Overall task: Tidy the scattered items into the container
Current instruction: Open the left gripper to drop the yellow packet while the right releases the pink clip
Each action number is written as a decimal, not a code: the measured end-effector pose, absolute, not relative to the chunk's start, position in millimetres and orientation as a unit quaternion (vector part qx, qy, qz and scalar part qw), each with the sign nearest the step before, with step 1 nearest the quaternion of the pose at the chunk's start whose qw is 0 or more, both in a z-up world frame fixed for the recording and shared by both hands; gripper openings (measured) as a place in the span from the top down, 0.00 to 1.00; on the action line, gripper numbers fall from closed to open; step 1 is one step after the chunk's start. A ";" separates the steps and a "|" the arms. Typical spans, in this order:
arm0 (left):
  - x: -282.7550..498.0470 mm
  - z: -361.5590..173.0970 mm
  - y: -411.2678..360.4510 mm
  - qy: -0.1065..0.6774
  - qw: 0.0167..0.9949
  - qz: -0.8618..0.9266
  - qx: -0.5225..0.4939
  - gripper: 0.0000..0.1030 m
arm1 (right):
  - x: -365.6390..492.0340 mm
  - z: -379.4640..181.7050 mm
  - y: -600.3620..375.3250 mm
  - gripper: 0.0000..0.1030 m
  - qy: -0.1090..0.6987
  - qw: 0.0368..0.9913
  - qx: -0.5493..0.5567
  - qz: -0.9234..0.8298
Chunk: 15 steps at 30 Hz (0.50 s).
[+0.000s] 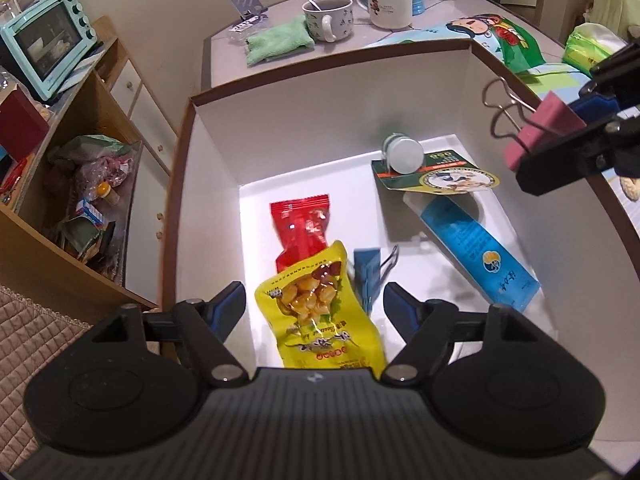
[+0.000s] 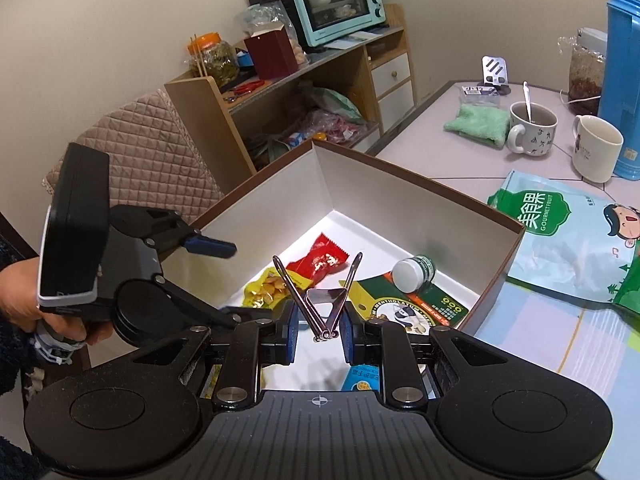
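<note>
A white box with a brown rim [image 1: 320, 80] [image 2: 400, 208] sits on the table. On its floor lie a red candy pack [image 1: 302, 228], a yellow snack pack [image 1: 320, 312], a blue binder clip [image 1: 366, 276], a blue sachet [image 1: 476, 248], a green card [image 1: 436, 174] and a white-capped jar [image 1: 402, 152]. My left gripper [image 1: 314, 304] [image 2: 234, 284] hangs open over the box. The yellow pack is loose below its fingers. Above the box's right rim, my right gripper [image 2: 320, 332] [image 1: 568, 128] is shut on a pink binder clip [image 1: 536, 132], whose wire handles [image 2: 292, 284] point forward.
Behind the box stand two mugs [image 2: 532, 128] [image 2: 596, 148], a green cloth [image 2: 476, 124] and a blue flask [image 2: 624, 80]. A large snack bag [image 2: 568, 240] lies right of it. A wooden shelf [image 2: 280, 92] with a teal oven [image 2: 340, 0] and a padded chair [image 2: 132, 152] stand to the left.
</note>
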<state>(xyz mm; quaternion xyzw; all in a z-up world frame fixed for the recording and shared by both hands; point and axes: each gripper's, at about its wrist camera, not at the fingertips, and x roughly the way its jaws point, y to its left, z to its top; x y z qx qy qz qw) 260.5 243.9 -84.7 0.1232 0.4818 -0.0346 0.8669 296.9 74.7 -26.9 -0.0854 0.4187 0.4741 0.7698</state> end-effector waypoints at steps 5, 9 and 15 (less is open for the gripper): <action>257.1 -76.9 245.5 0.478 0.869 -0.040 0.121 0.29 | 296.0 -28.4 76.1 0.80 0.418 0.766 -0.098 0.478; 252.4 -71.0 247.1 0.474 0.872 -0.043 0.116 0.29 | 291.7 -30.7 81.8 0.80 0.414 0.760 -0.121 0.487; 244.8 -62.0 253.7 0.469 0.876 -0.043 0.102 0.29 | 276.9 -43.5 103.1 0.80 0.396 0.731 -0.211 0.515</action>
